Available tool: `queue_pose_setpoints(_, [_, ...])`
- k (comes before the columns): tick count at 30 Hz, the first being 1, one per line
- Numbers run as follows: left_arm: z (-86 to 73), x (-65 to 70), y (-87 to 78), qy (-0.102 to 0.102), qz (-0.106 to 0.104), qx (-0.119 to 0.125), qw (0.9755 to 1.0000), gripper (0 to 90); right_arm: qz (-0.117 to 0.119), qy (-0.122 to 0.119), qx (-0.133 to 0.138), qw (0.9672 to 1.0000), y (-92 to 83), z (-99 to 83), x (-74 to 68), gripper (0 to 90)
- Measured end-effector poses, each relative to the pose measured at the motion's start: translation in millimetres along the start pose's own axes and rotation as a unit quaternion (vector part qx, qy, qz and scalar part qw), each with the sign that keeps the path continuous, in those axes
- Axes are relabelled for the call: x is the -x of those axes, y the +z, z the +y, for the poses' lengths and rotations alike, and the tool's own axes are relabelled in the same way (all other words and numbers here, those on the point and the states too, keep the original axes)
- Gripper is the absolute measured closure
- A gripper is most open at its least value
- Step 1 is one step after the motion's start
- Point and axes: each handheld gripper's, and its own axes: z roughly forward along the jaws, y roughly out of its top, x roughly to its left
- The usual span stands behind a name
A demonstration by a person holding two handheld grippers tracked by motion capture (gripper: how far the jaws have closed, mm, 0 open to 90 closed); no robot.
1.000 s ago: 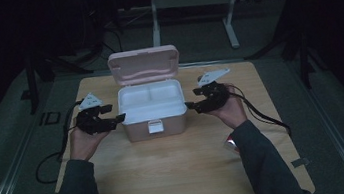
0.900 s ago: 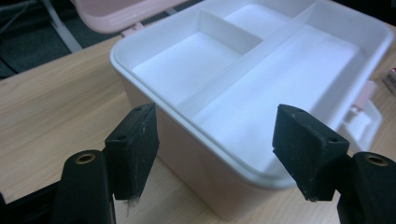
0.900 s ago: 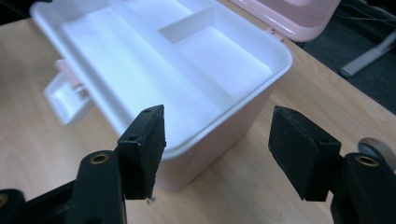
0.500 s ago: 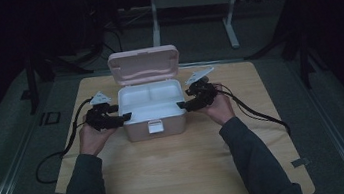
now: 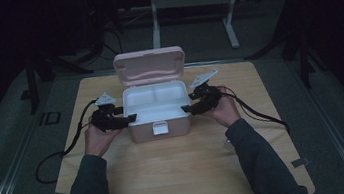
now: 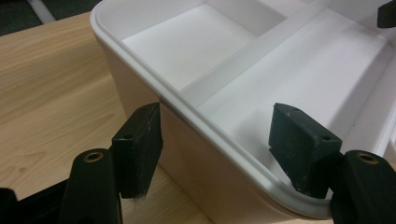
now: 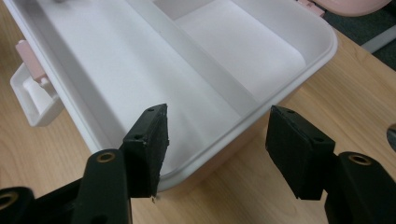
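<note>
A pink box (image 5: 159, 129) stands at the middle of the table with its lid (image 5: 149, 65) raised at the back. A white divided tray (image 5: 153, 102) sits inside it and holds nothing. My left gripper (image 5: 130, 117) is open at the box's left side. In the left gripper view it (image 6: 219, 140) straddles the tray rim (image 6: 205, 123), one jaw outside the wall and one over the tray. My right gripper (image 5: 185, 109) is open at the right side. There it (image 7: 217, 144) straddles the rim (image 7: 261, 112) the same way. The box's front latch (image 7: 32, 93) hangs loose.
The wooden table (image 5: 180, 176) has bare room in front of the box. Cables (image 5: 61, 152) trail off both grippers toward the table's sides. A metal stand (image 5: 188, 4) rises behind the table on the dark floor.
Both hands have moved inward and forward from beside the box. Each gripper's open jaws now straddle a side rim of the box.
</note>
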Motion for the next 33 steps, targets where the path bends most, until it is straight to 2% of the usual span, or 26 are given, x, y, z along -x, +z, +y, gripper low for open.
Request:
queue_pose_setpoints(4, [1.4, 6.9, 3.2, 0.003, -0.003, 0.0, 1.0, 35.0, 0.003, 0.003, 0.0, 1.0, -9.0, -8.6, 2.6, 39.2])
queue_pose_setpoints(8, [1.5, 17.7, 7.5, 0.003, -0.012, 0.004, 0.9999, 34.9, -0.004, 0.0, -0.006, 1.0, -17.9, -15.6, 1.0, 39.0])
queue_pose_setpoints(10, [1.5, 19.5, 7.7, 0.003, -0.012, 0.004, 0.9999, 34.9, -0.004, 0.002, -0.004, 1.0, -20.2, -18.3, 0.9, 39.0])
queue_pose_setpoints(12, [3.3, 28.5, 8.4, 0.007, -0.008, -0.005, 0.9999, 34.9, -0.001, 0.004, 0.0, 1.0, -25.1, -24.3, 1.3, 39.1])
queue_pose_setpoints(17, [3.5, 38.6, 9.5, 0.011, -0.008, -0.009, 0.9999, 34.9, -0.004, 0.004, -0.002, 1.0, -33.1, -31.5, -0.6, 39.1])
queue_pose_setpoints(21, [3.4, 45.5, 9.2, 0.016, -0.008, -0.013, 0.9998, 34.9, -0.006, 0.004, -0.003, 1.0, -38.3, -36.5, -3.2, 39.1])
queue_pose_setpoints(30, [-0.8, 55.1, 9.0, 0.013, -0.017, -0.004, 0.9998, 34.9, -0.009, 0.008, 0.002, 0.9999, -48.2, -47.3, -9.5, 39.0])
queue_pose_setpoints(33, [-0.8, 59.4, 8.5, 0.016, -0.015, -0.007, 0.9997, 34.9, -0.009, 0.01, 0.004, 0.9999, -50.8, -50.3, -10.6, 39.0])
